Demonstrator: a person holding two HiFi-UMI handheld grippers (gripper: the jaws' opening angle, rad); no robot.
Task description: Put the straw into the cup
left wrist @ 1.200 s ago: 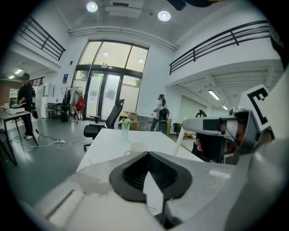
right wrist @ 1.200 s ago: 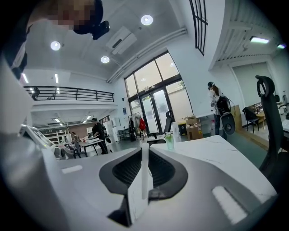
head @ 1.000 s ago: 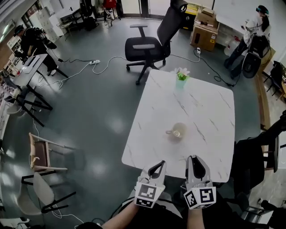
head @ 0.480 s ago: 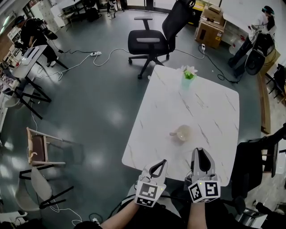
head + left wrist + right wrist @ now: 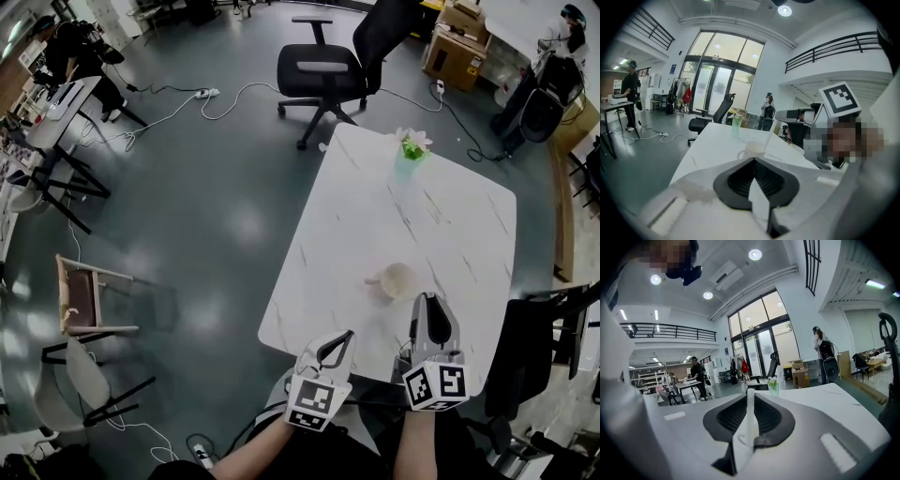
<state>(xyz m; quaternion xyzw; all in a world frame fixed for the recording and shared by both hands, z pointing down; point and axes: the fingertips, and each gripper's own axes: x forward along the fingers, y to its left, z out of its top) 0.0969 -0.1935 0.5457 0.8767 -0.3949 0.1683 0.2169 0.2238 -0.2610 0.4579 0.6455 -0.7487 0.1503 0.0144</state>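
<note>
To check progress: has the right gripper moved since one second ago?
Yes. The right gripper, shut on the straw, has moved forward over the table, closer to the cup.

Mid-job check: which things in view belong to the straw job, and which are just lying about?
Belongs to the job:
- straw, clamped in the right gripper
- cup, on the table

Just lying about:
- green vase of flowers
- office chair
- cardboard boxes
- left gripper, shut and empty
</note>
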